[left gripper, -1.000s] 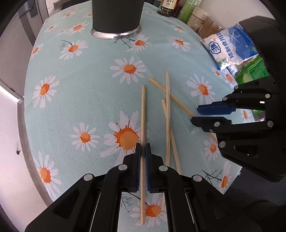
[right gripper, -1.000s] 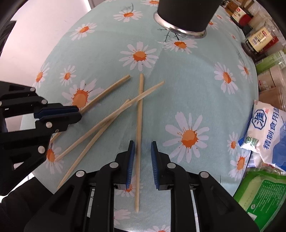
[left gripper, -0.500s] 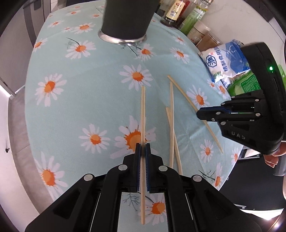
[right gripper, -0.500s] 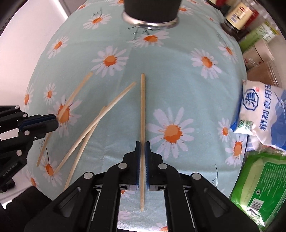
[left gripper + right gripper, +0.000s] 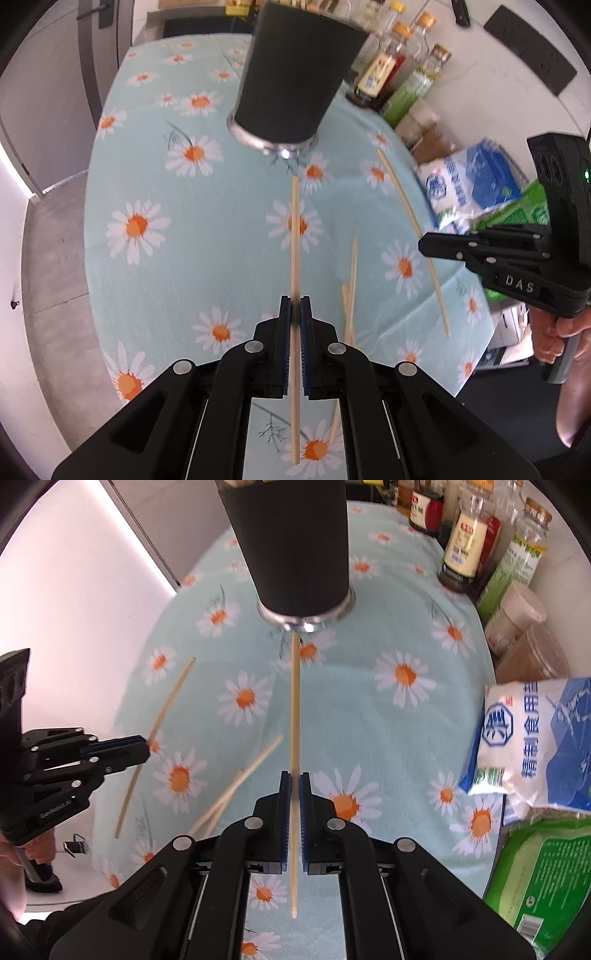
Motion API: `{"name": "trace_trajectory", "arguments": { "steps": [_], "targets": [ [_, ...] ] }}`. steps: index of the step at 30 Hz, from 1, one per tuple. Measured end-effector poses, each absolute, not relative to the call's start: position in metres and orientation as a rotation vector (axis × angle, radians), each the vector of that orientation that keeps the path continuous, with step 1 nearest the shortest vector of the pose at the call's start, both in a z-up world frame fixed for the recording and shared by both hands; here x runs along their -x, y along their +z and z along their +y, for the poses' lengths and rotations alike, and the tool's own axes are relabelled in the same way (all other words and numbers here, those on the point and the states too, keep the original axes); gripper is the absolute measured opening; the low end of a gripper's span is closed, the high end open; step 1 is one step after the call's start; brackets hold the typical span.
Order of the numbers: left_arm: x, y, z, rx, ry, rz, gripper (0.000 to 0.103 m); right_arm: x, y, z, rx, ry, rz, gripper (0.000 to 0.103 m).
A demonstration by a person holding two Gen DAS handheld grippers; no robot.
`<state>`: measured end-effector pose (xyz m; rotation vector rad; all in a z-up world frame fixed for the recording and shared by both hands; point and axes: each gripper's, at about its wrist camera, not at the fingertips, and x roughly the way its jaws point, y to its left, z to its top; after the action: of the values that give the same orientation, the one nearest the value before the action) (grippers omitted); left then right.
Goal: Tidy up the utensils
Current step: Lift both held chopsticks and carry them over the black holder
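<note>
My left gripper (image 5: 294, 301) is shut on a pale wooden chopstick (image 5: 294, 236), held clear of the daisy tablecloth (image 5: 207, 258) and pointing toward the tall black cup (image 5: 291, 74). My right gripper (image 5: 294, 777) is shut on another chopstick (image 5: 294, 701), whose far tip lies near the cup's (image 5: 295, 546) steel base. Each view shows the other gripper from the side: the right gripper (image 5: 424, 243) with its chopstick (image 5: 410, 218), the left gripper (image 5: 146, 750) with its chopstick (image 5: 166, 705). Two more chopsticks (image 5: 351, 291) (image 5: 240, 782) lie crossed on the cloth between the grippers.
Sauce bottles (image 5: 465, 550) and jars (image 5: 517, 616) stand along the far right wall. A blue-and-white salt bag (image 5: 535, 738) and a green packet (image 5: 543, 878) lie at the table's right side. The rounded table edge (image 5: 92, 236) drops off on the left.
The right gripper shut on its chopstick. Both grippers then lifted their chopsticks off the cloth and tilted up toward the black cup.
</note>
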<state>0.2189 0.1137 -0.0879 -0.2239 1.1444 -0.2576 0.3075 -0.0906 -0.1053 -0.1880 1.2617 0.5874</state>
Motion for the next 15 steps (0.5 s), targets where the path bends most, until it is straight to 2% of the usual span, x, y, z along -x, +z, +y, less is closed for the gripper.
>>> {"name": "trace_trajectory", "arguments": {
  "steps": [15],
  "targets": [
    [-0.219,-0.026,0.102,0.307,-0.196,0.892,0.004,-0.306,-0.054,-0.084,0.081,0.794,1.099,0.005]
  ]
}}
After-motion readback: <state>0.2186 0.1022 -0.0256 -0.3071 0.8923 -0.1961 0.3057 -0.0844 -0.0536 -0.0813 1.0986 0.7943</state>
